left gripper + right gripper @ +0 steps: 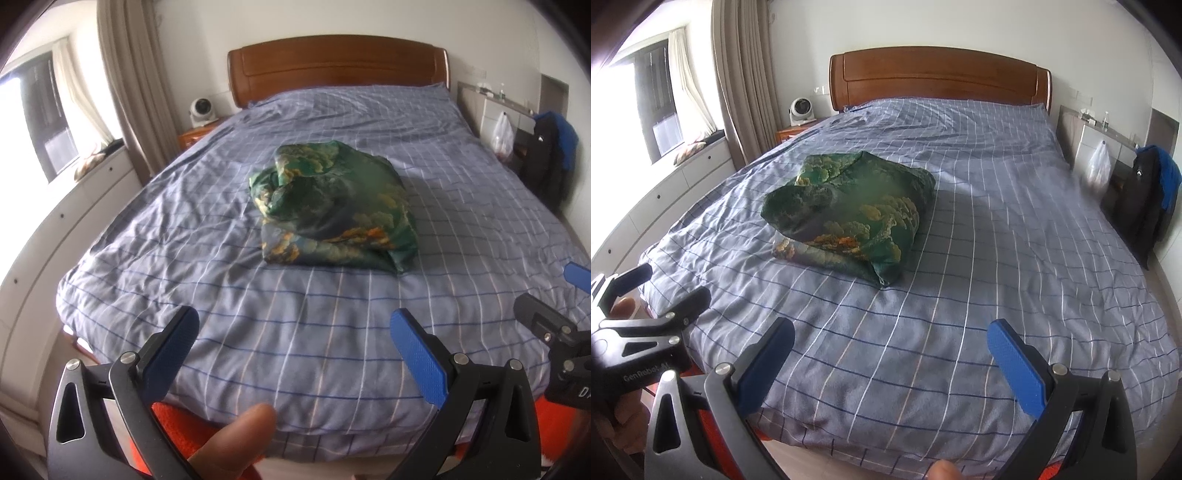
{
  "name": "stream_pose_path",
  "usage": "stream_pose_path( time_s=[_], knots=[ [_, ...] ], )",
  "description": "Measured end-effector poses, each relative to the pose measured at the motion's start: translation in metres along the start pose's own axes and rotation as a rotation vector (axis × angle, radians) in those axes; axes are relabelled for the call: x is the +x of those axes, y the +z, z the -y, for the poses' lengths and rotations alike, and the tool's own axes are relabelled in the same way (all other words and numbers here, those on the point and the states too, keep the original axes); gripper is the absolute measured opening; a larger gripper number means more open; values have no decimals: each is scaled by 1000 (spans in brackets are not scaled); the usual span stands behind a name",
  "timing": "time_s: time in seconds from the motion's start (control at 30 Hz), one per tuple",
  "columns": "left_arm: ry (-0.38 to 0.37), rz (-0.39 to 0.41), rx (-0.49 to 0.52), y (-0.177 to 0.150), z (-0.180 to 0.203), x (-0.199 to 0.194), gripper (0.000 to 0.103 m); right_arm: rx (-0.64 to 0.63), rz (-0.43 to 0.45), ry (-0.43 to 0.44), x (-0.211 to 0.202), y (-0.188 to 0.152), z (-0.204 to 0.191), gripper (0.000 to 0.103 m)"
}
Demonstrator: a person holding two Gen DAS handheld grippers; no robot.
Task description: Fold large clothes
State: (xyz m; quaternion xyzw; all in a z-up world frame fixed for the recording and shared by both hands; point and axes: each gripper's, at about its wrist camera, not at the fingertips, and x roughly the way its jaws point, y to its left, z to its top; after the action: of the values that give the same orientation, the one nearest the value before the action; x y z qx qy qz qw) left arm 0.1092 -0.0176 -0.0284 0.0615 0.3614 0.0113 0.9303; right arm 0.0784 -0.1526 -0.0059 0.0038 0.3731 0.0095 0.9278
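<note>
A green garment with a gold and orange print (332,206) lies in a crumpled bundle in the middle of the bed (258,354); in the right wrist view it (849,210) sits left of centre. My left gripper (295,328) is open and empty, held above the foot of the bed, well short of the garment. My right gripper (892,339) is open and empty, also above the foot of the bed (997,258). The right gripper shows at the right edge of the left wrist view (557,306), and the left gripper at the left edge of the right wrist view (661,291).
The bed has a blue-grey checked cover and a wooden headboard (338,62). A nightstand with a white fan (201,109) stands at the far left, near curtains (125,74) and a white window bench (74,206). A chair with dark clothes (550,147) and a plastic bag (502,134) stand at the right.
</note>
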Motion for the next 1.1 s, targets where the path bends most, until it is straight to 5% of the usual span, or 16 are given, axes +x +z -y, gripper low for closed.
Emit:
stream_pose_path(
  time_s=[1.1],
  knots=[
    [0,-14,-20,-2,-2,2,103,-48,-21,-13,8,2,-28,103]
  ],
)
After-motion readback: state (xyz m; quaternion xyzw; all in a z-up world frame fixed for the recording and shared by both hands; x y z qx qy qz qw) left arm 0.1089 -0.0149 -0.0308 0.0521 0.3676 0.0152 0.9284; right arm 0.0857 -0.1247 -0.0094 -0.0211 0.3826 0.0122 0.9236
